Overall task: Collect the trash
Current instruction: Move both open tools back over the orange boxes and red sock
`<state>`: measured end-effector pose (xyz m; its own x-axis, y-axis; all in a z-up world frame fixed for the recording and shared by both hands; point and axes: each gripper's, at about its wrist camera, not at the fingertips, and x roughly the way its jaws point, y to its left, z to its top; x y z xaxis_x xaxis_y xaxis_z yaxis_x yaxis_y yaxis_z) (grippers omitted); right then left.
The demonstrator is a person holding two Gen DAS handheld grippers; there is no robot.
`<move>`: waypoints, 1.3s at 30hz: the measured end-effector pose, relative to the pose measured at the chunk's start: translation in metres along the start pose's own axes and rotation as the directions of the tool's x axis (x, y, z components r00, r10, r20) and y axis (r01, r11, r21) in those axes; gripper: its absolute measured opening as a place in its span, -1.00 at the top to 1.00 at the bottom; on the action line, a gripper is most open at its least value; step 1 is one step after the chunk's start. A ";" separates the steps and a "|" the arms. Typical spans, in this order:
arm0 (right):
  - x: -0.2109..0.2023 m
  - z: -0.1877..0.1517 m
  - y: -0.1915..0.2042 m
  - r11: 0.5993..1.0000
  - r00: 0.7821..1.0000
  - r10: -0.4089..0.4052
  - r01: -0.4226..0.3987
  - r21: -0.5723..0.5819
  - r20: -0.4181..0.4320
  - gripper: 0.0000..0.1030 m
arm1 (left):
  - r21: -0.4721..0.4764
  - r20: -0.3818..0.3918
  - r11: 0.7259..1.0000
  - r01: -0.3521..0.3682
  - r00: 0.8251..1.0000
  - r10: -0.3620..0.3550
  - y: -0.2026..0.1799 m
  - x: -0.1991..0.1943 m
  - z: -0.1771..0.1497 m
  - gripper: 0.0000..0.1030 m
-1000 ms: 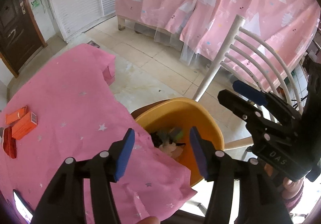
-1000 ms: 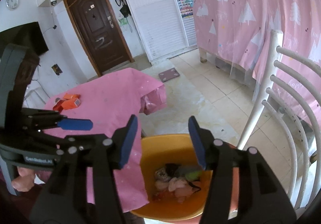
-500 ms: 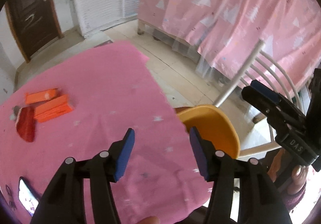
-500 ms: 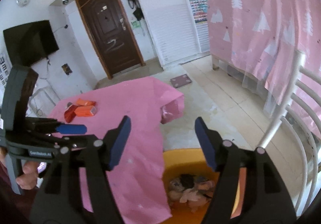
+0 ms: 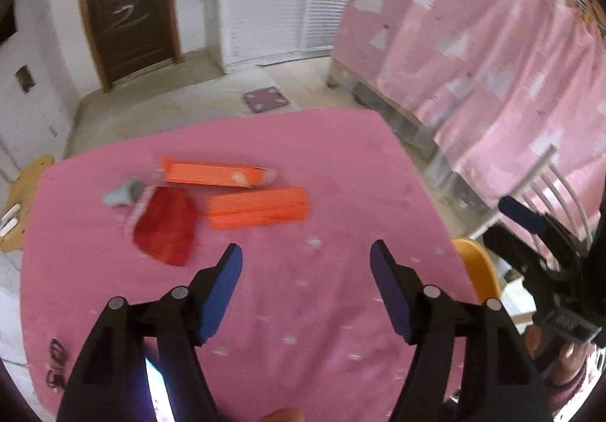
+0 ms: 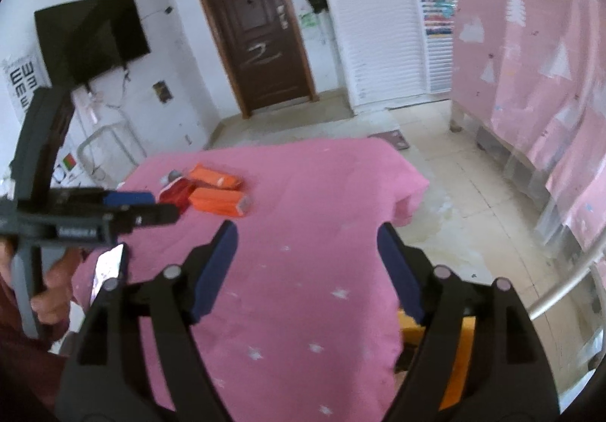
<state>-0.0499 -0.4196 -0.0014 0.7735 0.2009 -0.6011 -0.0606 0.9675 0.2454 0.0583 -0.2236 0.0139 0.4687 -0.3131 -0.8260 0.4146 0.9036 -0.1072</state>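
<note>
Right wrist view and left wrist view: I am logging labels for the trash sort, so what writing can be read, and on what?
"E", "W", "M": rows of big letters on the eye chart on the wall, rest unclear.
White lettering on the left gripper body: too blurred.
Colourful wall poster: too small.
Orange packets: print blurred, unreadable.

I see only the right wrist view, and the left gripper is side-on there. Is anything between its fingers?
Observer: No. The left gripper is open. Its jaws have just been opening, and only the pink cloth shows between the fingers.
Operator: Does anything lie on the table that my view does not show?
Observer: Yes. A small black cord lies on the cloth near its left edge, close to the left gripper. Whether it is trash I cannot tell.
</note>
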 end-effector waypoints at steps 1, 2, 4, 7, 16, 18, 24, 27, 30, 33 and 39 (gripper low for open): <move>0.005 0.001 0.006 1.000 1.000 0.003 -0.003 -0.009 -0.009 -0.43 | -0.014 0.003 1.000 -0.014 1.000 0.014 0.011 0.000 0.003 -0.23; 0.008 0.002 0.010 1.000 1.000 0.008 -0.008 -0.015 -0.016 -0.43 | -0.024 0.005 0.999 -0.027 1.000 0.027 0.021 0.000 0.006 -0.23; 0.018 0.006 0.021 0.999 0.999 0.021 -0.022 -0.030 -0.032 -0.44 | -0.034 0.006 0.998 -0.047 0.999 0.047 0.039 0.001 0.009 -0.23; 0.034 0.011 0.037 0.998 0.998 0.040 -0.042 -0.049 -0.054 -0.56 | -0.047 -0.001 0.996 -0.079 0.997 0.079 0.064 0.005 0.016 -0.23; 0.077 0.023 0.074 0.991 0.989 0.073 -0.086 -0.103 -0.126 -0.59 | -0.072 -0.037 0.990 -0.123 0.992 0.120 0.113 0.026 0.020 -0.34; 0.084 0.025 0.079 0.989 0.987 0.077 -0.093 -0.112 -0.141 -0.60 | -0.075 -0.053 0.990 -0.117 0.992 0.113 0.119 0.033 0.020 -0.35; 0.104 0.028 0.090 0.986 0.981 0.073 -0.099 -0.137 -0.180 -0.68 | -0.082 -0.102 0.992 -0.091 0.991 0.083 0.134 0.060 0.019 -0.35; 0.113 0.030 0.094 0.985 0.979 0.069 -0.097 -0.141 -0.194 -0.68 | -0.083 -0.122 0.993 -0.082 0.990 0.072 0.138 0.073 0.018 -0.35; 0.119 0.031 0.095 0.985 0.977 0.064 -0.094 -0.144 -0.203 -0.69 | -0.079 -0.136 0.994 -0.074 0.989 0.063 0.141 0.084 0.018 -0.35; 0.127 0.033 0.099 0.985 0.975 0.055 -0.088 -0.149 -0.214 -0.71 | -0.066 -0.138 0.996 -0.067 0.989 0.057 0.143 0.094 0.018 -0.38; 0.142 0.032 0.103 0.984 0.971 0.037 -0.077 -0.162 -0.236 -0.73 | -0.039 -0.096 0.997 -0.070 0.993 0.066 0.140 0.096 0.015 -0.33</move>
<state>0.0738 -0.2964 -0.0365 0.6000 0.2672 -0.7540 -0.2216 0.9612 0.1643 0.1725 -0.1311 -0.0720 0.4182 -0.2231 -0.8805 0.3503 0.9340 -0.0703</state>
